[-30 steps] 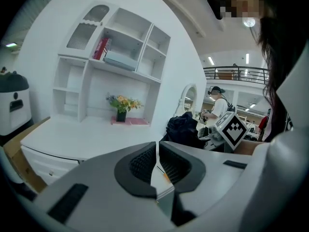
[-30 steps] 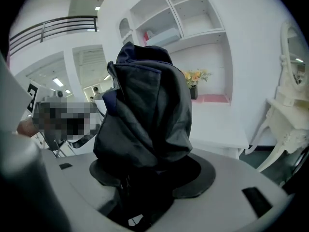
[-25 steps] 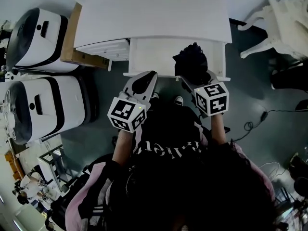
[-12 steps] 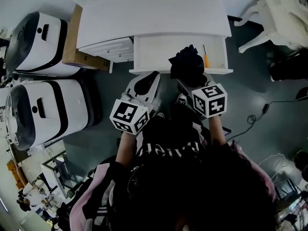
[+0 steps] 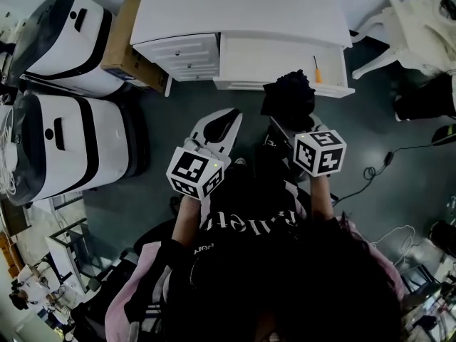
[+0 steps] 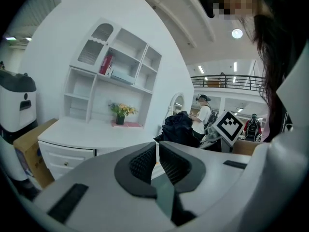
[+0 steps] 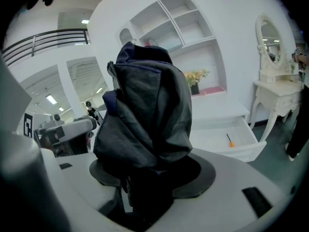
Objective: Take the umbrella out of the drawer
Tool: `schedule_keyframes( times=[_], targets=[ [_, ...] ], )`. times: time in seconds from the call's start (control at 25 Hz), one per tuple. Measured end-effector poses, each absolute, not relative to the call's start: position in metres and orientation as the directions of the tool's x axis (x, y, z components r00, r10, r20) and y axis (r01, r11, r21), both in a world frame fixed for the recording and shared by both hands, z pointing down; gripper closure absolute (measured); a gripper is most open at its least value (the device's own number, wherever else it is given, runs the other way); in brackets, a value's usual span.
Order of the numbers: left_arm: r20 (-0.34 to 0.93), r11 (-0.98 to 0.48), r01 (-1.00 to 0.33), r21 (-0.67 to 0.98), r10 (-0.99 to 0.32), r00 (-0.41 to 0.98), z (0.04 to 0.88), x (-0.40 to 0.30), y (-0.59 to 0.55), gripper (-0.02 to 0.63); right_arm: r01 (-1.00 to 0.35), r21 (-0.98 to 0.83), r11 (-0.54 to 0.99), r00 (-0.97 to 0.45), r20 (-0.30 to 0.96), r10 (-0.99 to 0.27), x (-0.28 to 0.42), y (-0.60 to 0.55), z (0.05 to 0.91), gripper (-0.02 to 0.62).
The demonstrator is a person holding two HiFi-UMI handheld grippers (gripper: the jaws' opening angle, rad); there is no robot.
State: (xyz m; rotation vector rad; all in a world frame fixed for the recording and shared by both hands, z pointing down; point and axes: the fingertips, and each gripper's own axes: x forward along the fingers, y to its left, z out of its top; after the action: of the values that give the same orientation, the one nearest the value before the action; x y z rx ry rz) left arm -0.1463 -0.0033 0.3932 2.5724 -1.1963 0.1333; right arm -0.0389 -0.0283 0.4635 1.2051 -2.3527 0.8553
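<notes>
The drawer (image 5: 285, 85) stands pulled open from the white desk (image 5: 242, 9), and the umbrella (image 5: 287, 100) is out of it: a folded bundle of black cloth held in the air just in front of the drawer's front edge, toward its right half. The right gripper (image 5: 285, 125) has its fingers clamped on the lower end of the umbrella, and in the right gripper view the dark fabric (image 7: 145, 115) rises upright from between the two jaws of that gripper (image 7: 149, 187) and hides most of what lies behind it. The left gripper (image 5: 222, 120) hangs in front of the drawer's left end, apart from the umbrella; in the left gripper view its ribbed pads (image 6: 145, 161) sit almost together with only a thin slit between them and nothing held there. Inside the drawer, near its right wall, lies a small screwdriver (image 5: 317, 73) with an orange handle, also seen in the right gripper view (image 7: 230, 140); the rest of the drawer floor that shows is bare white. Left of the drawer the desk has a closed stack of smaller drawers (image 5: 182, 52), and a cardboard box (image 5: 128, 41) leans against the desk's side beyond them. Two white-and-black machines (image 5: 71, 152) stand further left of the drawer. Above the drawer, a vase of flowers (image 6: 120, 111) stands at the back of the desk top, under white shelves (image 6: 116, 71).
</notes>
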Motion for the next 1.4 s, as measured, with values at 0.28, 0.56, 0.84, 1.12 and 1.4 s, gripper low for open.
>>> schedule_keyframes(
  times=[0.28,0.56,0.84,1.12,1.4],
  targets=[
    [0.185,-0.639,-0.729,0.246,-0.707,0.682,0.391,-0.169,0.048,0.578,-0.836,-0.354,0.420,-0.549,0.559,-0.621,-0.065,0.025,0.458,0.319],
    [0.165,-0.679,-0.689,0.253,-0.671,0.722,0.387,-0.153,0.077,0.578,-0.851,-0.343,0.397,-0.525,0.558,-0.643,-0.057,0.059,0.451,0.319],
    [0.153,-0.697,-0.675,0.241,-0.660,0.736,0.376,-0.122,0.097,0.578,-0.853,-0.352,0.385,-0.522,0.546,-0.656,-0.030,0.084,0.442,0.319],
    [0.149,-0.708,-0.669,0.226,-0.653,0.742,0.362,-0.073,0.143,0.578,-0.845,-0.381,0.376,-0.532,0.524,-0.665,0.014,0.136,0.431,0.319],
    [0.178,-0.701,-0.676,0.226,-0.653,0.736,0.370,-0.025,0.192,0.578,-0.838,-0.403,0.368,-0.540,0.513,-0.667,0.062,0.184,0.432,0.319]
  ],
)
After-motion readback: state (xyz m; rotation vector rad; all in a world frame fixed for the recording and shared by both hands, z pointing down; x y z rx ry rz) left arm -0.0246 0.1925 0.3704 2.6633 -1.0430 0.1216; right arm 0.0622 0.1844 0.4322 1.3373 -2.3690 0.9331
